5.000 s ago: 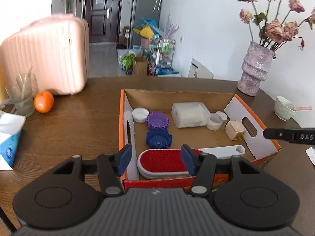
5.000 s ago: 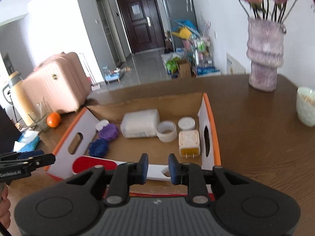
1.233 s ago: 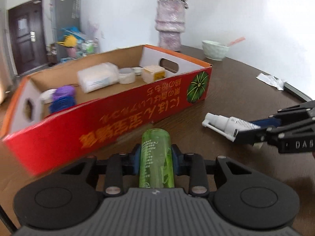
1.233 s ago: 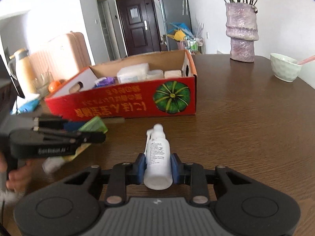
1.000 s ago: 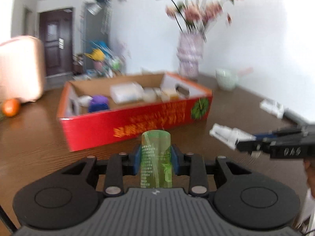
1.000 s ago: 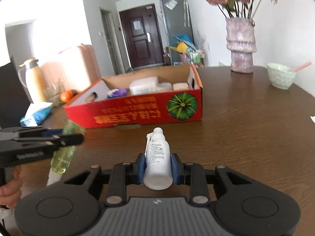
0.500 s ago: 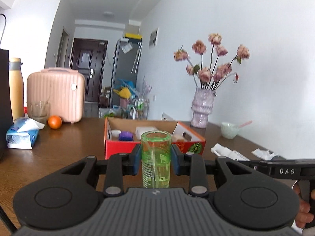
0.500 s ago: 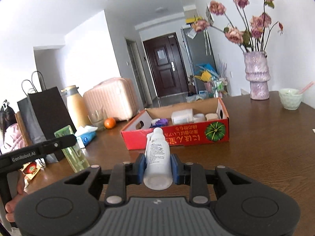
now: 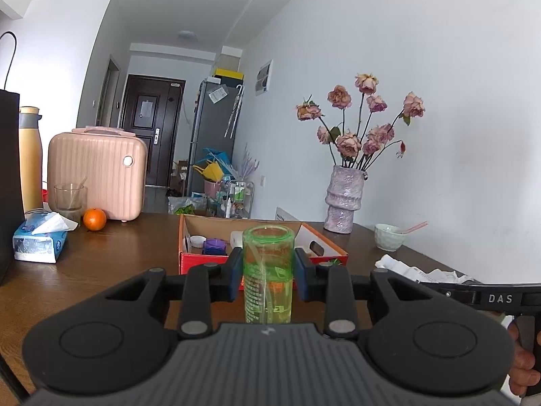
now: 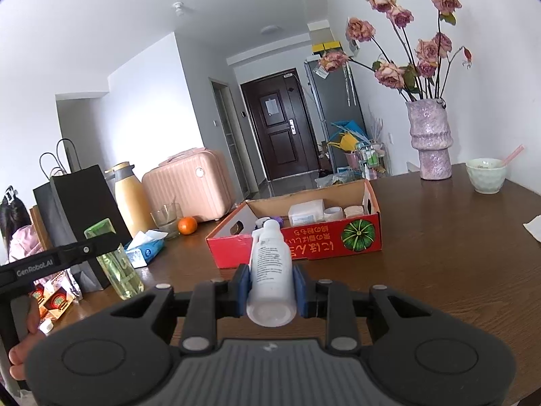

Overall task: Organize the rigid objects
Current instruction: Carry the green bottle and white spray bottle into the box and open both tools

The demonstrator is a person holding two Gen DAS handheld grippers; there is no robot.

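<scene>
A: Look, both hands are busy. The left gripper [image 9: 268, 279] has its jaws closed on a green bottle [image 9: 268, 272], pads on both sides of the body, and the bottle stands upright in the air above the table [image 9: 101, 264]

B: And the right gripper [image 10: 270, 289]?

A: Its jaws are closed on a white bottle [image 10: 271, 279], which lies along the fingers with the spray head pointing forward, toward the box [image 10: 297, 233]. Both bottles are held off the table, on the near side of the box and apart from it

B: How will they handle, you think?

A: The green bottle is clear plastic and looks smooth, so I judge it a little slippery. There is yellowish liquid in the lower part, seen from the right side, so it has some weight low down. The grip at the middle of the body seems right to me; higher, near the open-looking rim, the wall may bend in

B: The white one?

A: Stiff and light, I would say, though I cannot tell how full it is. The round body can roll between flat pads. The pads sit on the lower body, away from the thin spray head, which is the weak part

B: Where do they go?

A: Probably in the box, where a white container [image 10: 306, 213] and small jars already lie; there is free floor at the front
</scene>
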